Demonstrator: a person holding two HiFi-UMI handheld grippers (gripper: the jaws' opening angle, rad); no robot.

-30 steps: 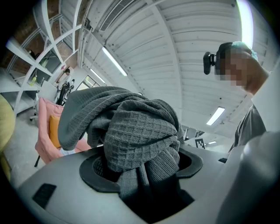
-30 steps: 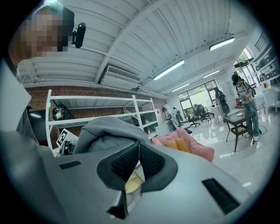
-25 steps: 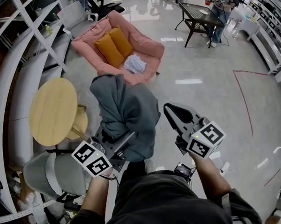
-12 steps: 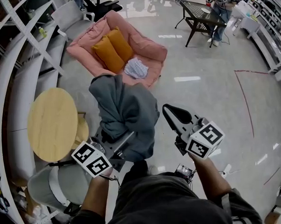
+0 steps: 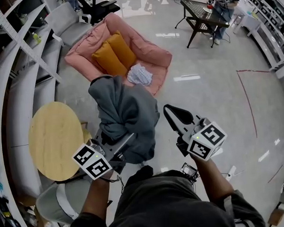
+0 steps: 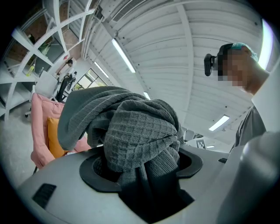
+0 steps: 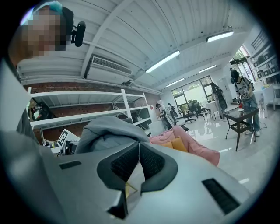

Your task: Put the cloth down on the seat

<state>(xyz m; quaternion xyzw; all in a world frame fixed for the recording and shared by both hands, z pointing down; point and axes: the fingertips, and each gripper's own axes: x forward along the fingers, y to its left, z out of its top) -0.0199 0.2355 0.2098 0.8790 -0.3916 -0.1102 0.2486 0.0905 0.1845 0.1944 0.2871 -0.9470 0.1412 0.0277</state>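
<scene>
A wide hall with a glossy pale floor [image 5: 212, 98] runs out ahead, and white shelving [image 5: 16, 41] lines its left side. The grey cloth [image 5: 125, 113] is off the floor, in front of the person. It is bunched into a thick waffle-knit bundle that rises above the left gripper [image 5: 114, 138] and drapes down its near side. In the left gripper view the fingers [image 6: 192, 164] stand wide, clamped on the bundle, which fills the gap between them and hides most of what lies ahead. The right gripper [image 5: 167, 109] is held just right of the cloth and apart from it. Its 2 fingers [image 7: 124, 164] are closed together with nothing between them. Each gripper is carried in one of the person's hands, with the marker cubes nearest the body.

The pink seat [image 5: 148, 49], a low padded floor lounger, lies beyond the cloth on the far side, well apart from both grippers. 2 orange cushions [image 5: 112, 53] lean against its back on the left. A folded white patterned cloth [image 5: 139, 74] rests at its near right edge.

To the near left stands a round wooden table [image 5: 54, 138], with a grey chair [image 5: 57, 206] nearer still. More grey chairs [image 5: 70, 22] stand far left, behind the seat. At the far right a person [image 5: 222, 8] stands beside a black table [image 5: 201, 11]. A red line [image 5: 247, 96] is marked on the floor to the right.
</scene>
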